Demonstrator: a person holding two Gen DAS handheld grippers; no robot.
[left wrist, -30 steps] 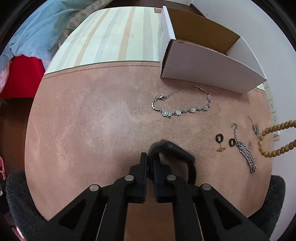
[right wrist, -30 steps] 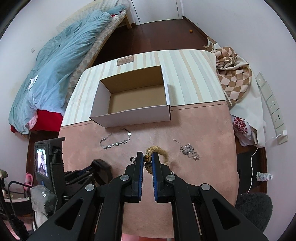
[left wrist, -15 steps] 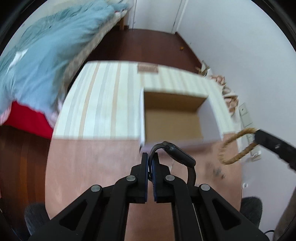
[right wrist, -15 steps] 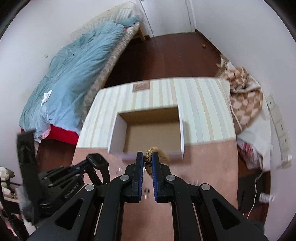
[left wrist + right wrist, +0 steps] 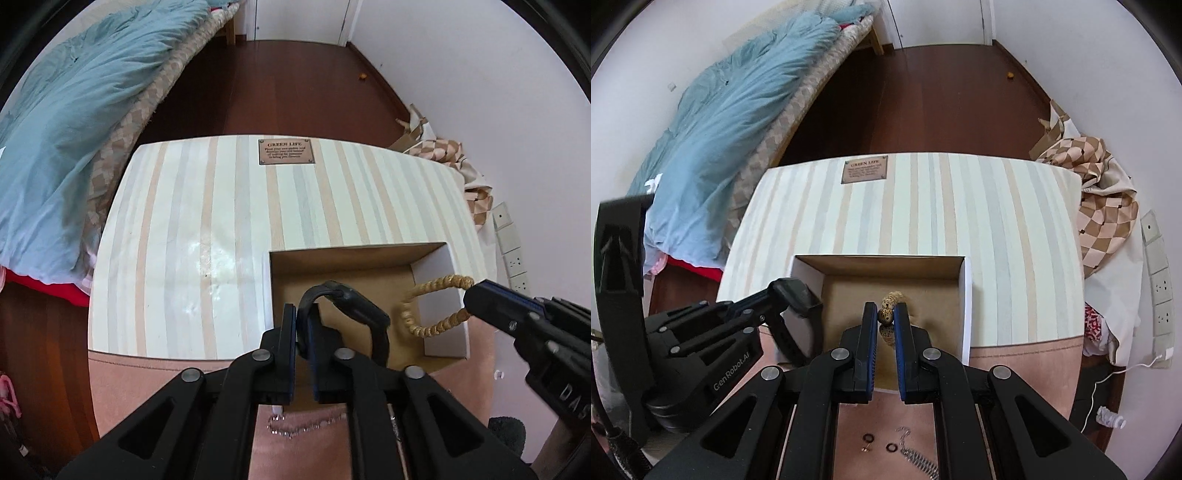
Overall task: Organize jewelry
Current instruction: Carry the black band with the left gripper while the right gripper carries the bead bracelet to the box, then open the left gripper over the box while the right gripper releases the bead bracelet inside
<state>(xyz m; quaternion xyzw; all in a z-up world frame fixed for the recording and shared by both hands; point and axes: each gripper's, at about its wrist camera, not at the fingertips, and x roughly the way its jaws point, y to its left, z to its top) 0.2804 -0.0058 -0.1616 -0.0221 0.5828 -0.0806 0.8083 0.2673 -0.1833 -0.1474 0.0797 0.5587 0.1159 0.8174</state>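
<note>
My left gripper (image 5: 303, 325) is shut on the strap of a black watch (image 5: 354, 310), held over the left part of the open cardboard box (image 5: 369, 260). My right gripper (image 5: 885, 317) is shut on a tan bead bracelet (image 5: 889, 302) above the box's inside (image 5: 945, 295). The bracelet loop (image 5: 417, 314) hangs from the right gripper in the left wrist view. The watch (image 5: 792, 295) and left gripper show at the left of the right wrist view. Two dark ring earrings (image 5: 868, 438) and a silver chain piece (image 5: 916, 456) lie on the pink mat.
The box stands on a striped table (image 5: 207, 221) where the pink mat (image 5: 1015, 369) begins. A silver bracelet (image 5: 295, 430) lies on the mat under my left gripper. A bed with a blue duvet (image 5: 720, 122) is at the left, checked cloth (image 5: 1100, 206) at the right.
Both grippers have lifted off the mat and moved forward to above the box, carrying the watch and the bead bracelet. The right gripper now hangs its bracelet inside the box's outline.
</note>
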